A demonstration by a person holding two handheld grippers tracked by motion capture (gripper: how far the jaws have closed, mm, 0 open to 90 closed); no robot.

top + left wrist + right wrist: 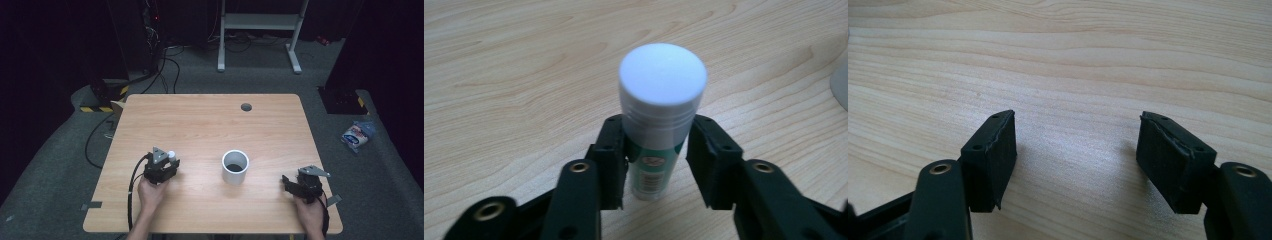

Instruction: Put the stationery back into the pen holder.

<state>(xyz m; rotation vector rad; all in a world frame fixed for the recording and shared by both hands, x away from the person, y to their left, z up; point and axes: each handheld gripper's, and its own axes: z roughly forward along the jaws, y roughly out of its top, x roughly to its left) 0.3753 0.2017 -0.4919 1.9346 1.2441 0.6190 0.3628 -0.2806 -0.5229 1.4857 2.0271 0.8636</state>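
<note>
- The left gripper (656,150) has its jaws clamped on a glue stick (659,115): both pads press its sides below the cap, and the stick stands upright with its foot on the wooden table (514,75).
- The glue stick has a round white cap with fine ridges at its skirt, and a green and white label lower down whose print is too blurred to read.
- In the high view the left gripper (167,167) sits toward the near left of the table (200,125), the white cap of the stick (171,155) poking out at its far side.
- The right gripper (1078,155) has its jaws standing wide apart with only bare wood between the pads; in the high view it (295,185) rests near the table's near right corner, close to the right edge.
- A white cup (235,166) stands upright between the two grippers, apart from both, its inside dark.
- Beyond the cup the tabletop lies open up to a round cable hole (246,107) near the far edge.
- A blurred white rim at the right edge of the left gripper view is cut off.
</note>
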